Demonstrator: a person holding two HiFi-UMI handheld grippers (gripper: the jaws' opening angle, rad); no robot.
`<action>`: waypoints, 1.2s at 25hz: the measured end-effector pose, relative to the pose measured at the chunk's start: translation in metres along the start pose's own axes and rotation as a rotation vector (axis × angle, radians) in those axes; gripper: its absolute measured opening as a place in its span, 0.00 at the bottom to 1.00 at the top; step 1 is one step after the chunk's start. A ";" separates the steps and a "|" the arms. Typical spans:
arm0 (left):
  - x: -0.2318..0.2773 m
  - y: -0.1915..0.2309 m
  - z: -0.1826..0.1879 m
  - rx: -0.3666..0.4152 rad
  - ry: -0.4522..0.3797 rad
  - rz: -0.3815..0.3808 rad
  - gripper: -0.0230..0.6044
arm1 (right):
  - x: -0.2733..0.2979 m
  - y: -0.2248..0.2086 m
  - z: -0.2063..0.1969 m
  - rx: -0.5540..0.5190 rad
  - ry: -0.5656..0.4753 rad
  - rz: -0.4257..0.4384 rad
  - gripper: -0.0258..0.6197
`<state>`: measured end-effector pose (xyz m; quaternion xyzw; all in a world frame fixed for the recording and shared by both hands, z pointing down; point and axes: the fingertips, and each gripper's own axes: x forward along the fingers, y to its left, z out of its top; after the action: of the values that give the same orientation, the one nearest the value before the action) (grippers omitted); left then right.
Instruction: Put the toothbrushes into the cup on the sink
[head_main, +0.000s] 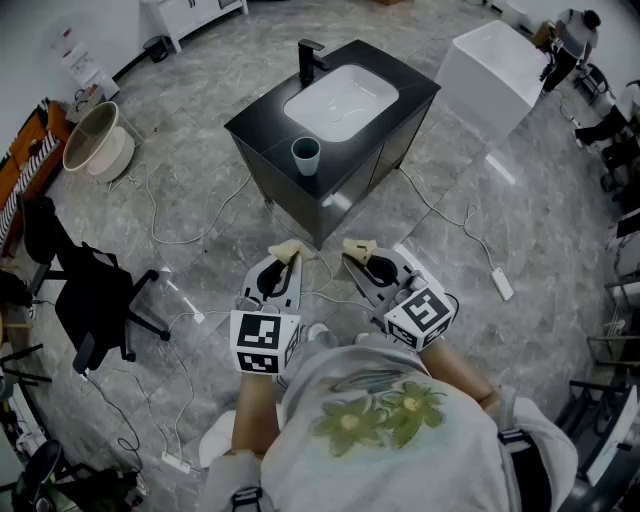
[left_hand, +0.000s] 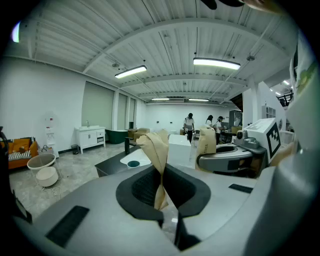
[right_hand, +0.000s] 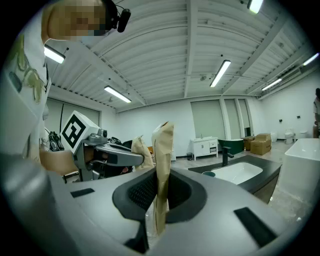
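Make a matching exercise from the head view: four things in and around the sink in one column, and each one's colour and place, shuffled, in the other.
Things:
1. cup
2. faucet
3. basin
4. tub

Colour and place:
A. white, sunk into the counter
B. beige, on the floor at the far left
C. black, upright at the basin's edge
D. teal, on the counter's near corner, in front of the basin

Pairs: 1-D, 2-C, 3-A, 4-B

Cup (head_main: 305, 153) contents too small to tell.
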<state>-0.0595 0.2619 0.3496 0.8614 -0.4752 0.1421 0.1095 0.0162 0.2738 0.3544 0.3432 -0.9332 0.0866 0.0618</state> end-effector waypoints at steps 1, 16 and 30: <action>-0.001 0.002 -0.002 -0.001 -0.004 -0.005 0.09 | 0.002 0.001 -0.002 0.001 0.002 -0.006 0.12; 0.035 0.029 -0.018 0.026 0.023 -0.076 0.09 | 0.029 -0.024 -0.019 0.064 0.000 -0.083 0.12; 0.114 0.107 0.024 0.024 0.017 -0.061 0.09 | 0.113 -0.115 0.011 0.060 -0.032 -0.073 0.12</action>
<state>-0.0890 0.1085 0.3724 0.8756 -0.4459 0.1515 0.1077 0.0046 0.1145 0.3774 0.3801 -0.9180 0.1065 0.0397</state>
